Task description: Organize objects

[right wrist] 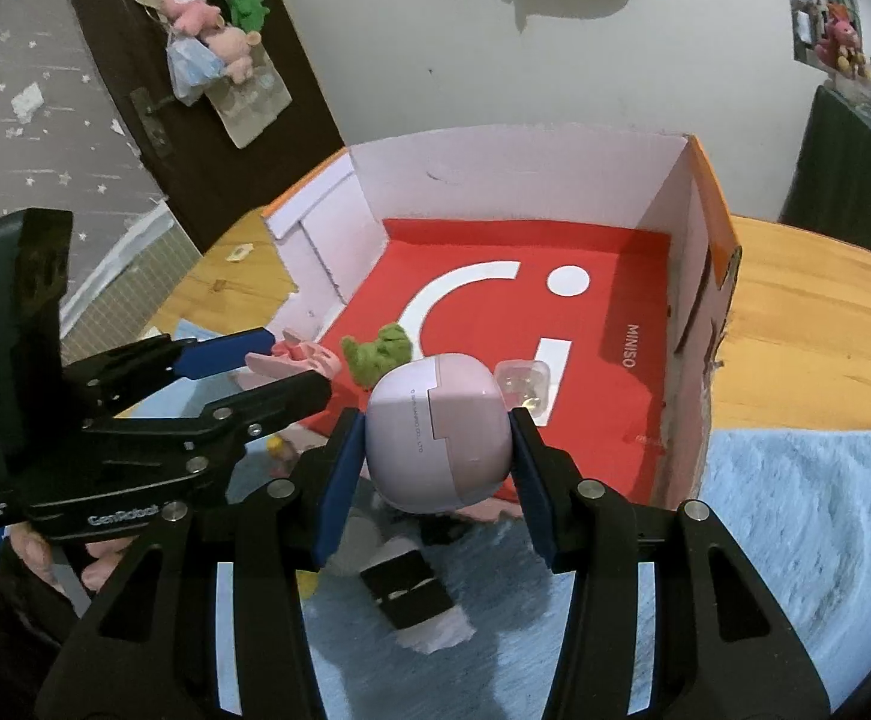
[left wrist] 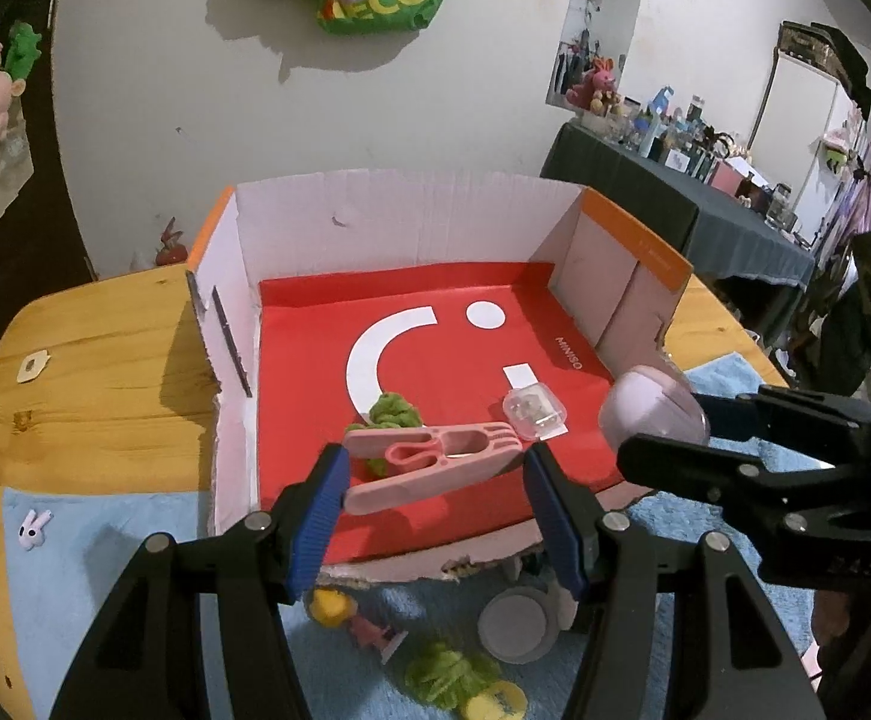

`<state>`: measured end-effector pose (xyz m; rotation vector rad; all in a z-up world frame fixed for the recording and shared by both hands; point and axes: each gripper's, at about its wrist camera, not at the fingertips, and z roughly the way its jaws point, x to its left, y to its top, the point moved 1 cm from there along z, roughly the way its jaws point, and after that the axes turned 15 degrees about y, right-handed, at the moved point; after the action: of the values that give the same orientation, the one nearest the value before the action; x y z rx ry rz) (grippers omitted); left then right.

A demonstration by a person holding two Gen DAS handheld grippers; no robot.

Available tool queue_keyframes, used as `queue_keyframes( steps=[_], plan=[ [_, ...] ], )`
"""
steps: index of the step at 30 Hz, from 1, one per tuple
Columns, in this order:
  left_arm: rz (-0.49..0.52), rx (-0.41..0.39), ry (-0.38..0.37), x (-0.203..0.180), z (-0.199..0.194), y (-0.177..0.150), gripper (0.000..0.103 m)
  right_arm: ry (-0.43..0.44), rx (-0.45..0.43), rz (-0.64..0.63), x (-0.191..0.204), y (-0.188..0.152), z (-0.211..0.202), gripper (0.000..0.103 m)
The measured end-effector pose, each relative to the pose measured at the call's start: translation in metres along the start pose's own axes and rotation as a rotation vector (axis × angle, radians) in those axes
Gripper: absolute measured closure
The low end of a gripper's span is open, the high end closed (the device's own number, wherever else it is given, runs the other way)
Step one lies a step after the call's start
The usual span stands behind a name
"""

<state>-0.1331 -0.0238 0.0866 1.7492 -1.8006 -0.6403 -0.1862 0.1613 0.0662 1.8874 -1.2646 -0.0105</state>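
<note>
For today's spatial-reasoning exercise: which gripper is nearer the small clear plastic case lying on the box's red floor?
Right. The right gripper, holding the lilac egg-shaped case, sits just in front of the small clear plastic case. The left gripper, holding the pink clothes peg, is off to its left.
</note>
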Motion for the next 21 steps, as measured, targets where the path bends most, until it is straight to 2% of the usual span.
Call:
queue_keyframes(
  steps=[14,18,21],
  plan=[
    [0.051,0.094,0.009,0.000,0.028,-0.003,0.041,-0.051,0.135,0.019,-0.024,0.002,0.035,0.057],
    [0.071,0.114,0.012,0.000,0.033,-0.003,0.041,-0.093,0.175,0.005,-0.024,0.002,0.041,0.057],
    [0.088,0.143,0.012,0.001,0.039,-0.004,0.041,-0.088,0.200,0.009,-0.026,0.003,0.045,0.057]
  ],
)
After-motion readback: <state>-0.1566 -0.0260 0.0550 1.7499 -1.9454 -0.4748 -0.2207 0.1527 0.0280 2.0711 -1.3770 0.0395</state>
